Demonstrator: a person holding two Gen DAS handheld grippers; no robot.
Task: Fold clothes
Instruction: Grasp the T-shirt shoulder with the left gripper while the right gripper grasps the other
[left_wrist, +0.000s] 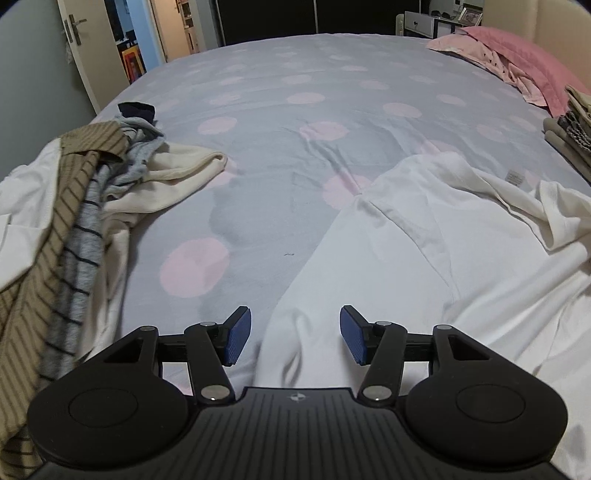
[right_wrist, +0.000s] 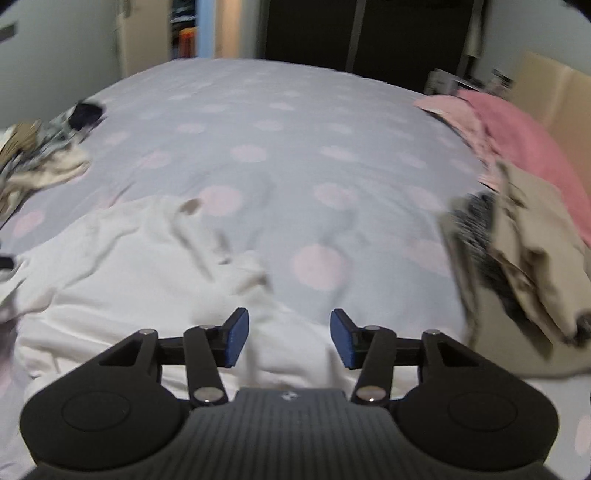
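The left tool (left_wrist: 295, 334) and right tool (right_wrist: 289, 338) both stand wide apart, holding nothing, low over the white garment (left_wrist: 424, 240) rumpled on the near side of the bed (left_wrist: 295, 92). Whether either touches cloth is unclear. Unfolded clothes (left_wrist: 74, 206) lie left; a folded stack (right_wrist: 524, 251) sits right.

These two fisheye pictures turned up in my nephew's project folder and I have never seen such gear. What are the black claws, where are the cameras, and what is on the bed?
Each picture comes from a camera on a hand-held gripper, looking forward along its two blue-padded fingers. One shows the left gripper, the other the right gripper. Both are open and hold nothing. Below them lies a crumpled white garment on a grey bedspread with pink dots. At the left is an unfolded pile of striped and cream clothes; at the right a folded stack and a pink pillow.
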